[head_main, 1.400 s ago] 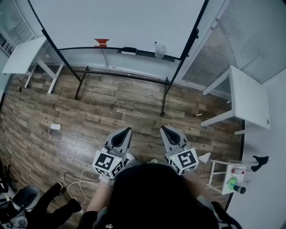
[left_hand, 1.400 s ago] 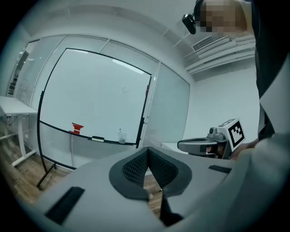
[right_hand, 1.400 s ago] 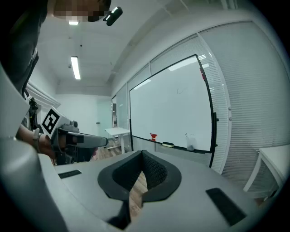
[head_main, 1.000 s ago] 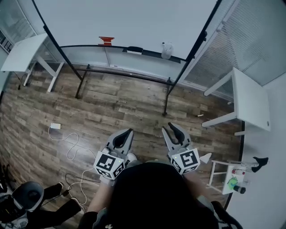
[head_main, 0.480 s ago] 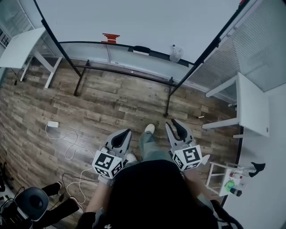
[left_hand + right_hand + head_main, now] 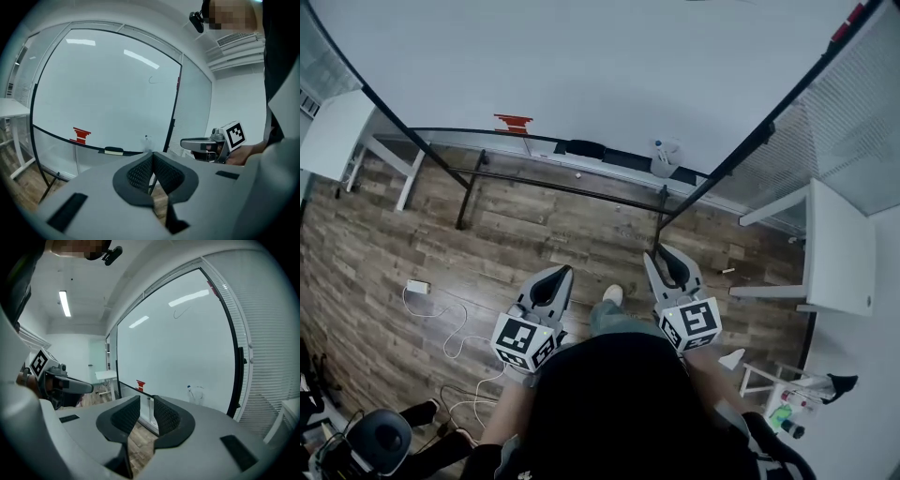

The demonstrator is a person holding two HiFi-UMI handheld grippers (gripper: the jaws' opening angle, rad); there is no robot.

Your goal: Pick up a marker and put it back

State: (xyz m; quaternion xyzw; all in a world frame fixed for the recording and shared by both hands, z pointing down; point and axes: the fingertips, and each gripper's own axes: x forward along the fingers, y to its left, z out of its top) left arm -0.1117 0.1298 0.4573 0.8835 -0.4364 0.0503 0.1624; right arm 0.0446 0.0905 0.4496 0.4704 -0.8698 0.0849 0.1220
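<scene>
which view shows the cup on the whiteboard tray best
The head view: the cup stands unblocked on the whiteboard tray, right of the black eraser. The right gripper view shows it small and faint beyond the right claw; the left gripper view shows only a speck above the left claw.

The big white whiteboard [image 6: 581,66] in front of you is smooth and glossy, with streaks of ceiling light showing on it. Its thin black frame [image 6: 755,139] looks like matt painted metal. Below you, the brown plank floor [image 6: 403,225] shows dull, rough wood grain. Your left hand-held gripper [image 6: 562,272] and right hand-held gripper [image 6: 654,255] have matt grey plastic shells. Their black pads [image 6: 137,176] are finely ribbed and look like rubber. The white rectangular tabletop [image 6: 839,248] is smooth and matt.
</scene>
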